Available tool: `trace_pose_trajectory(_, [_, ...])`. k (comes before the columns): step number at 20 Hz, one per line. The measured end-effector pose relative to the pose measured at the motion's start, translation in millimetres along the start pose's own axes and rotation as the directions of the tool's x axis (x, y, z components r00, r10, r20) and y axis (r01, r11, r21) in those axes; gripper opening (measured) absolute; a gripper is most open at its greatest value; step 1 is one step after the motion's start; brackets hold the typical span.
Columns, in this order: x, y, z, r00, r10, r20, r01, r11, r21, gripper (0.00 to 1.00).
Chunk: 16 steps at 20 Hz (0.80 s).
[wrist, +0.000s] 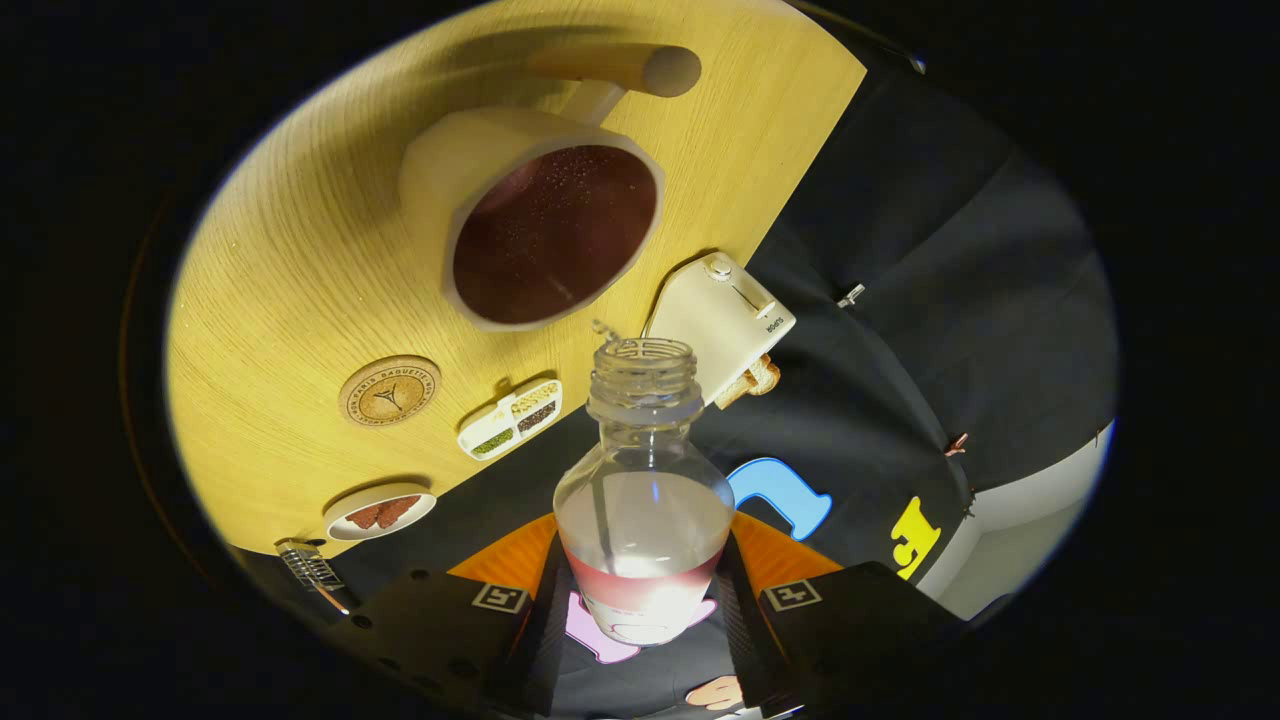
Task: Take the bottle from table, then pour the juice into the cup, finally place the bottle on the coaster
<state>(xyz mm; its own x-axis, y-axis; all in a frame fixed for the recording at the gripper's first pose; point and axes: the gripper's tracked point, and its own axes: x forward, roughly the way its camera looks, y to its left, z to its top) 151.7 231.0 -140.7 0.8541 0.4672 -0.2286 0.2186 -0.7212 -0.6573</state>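
My gripper (643, 600) is shut on a clear plastic bottle (645, 500), both fingers pressing its lower body. The bottle has no cap, and its open neck points ahead toward the cup; the view is rolled, so the table looks tilted. A small amount of reddish liquid sits near the bottle's base. Just beyond the bottle's mouth stands a white cup (540, 215) with a handle, holding dark red juice with bubbles on its surface. A round cork coaster (389, 391) lies on the wooden table (290, 300), beside the cup and off to the side of the bottle.
A white toaster (725, 320) with bread in it stands at the table's far edge by the black cloth wall. A small divided tray (510, 418) of seeds, a white dish (380, 512) with brown pieces and a metal utensil (310, 570) line that same edge.
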Motion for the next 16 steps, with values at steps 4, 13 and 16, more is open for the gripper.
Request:
trace_pose_trajectory(4, [-1, -4, 3, 1.000, -0.025, 0.006, 0.025, 1.000, -0.016, 0.70])
trace_pose_trajectory(13, [-12, 7, 0, 1.000, -0.015, -0.019, 0.016, 0.999, 0.038, 0.70])
trace_pose_trajectory(16, [-19, 15, -8, 0.999, -0.005, -0.045, 0.010, 0.995, 0.103, 0.70])
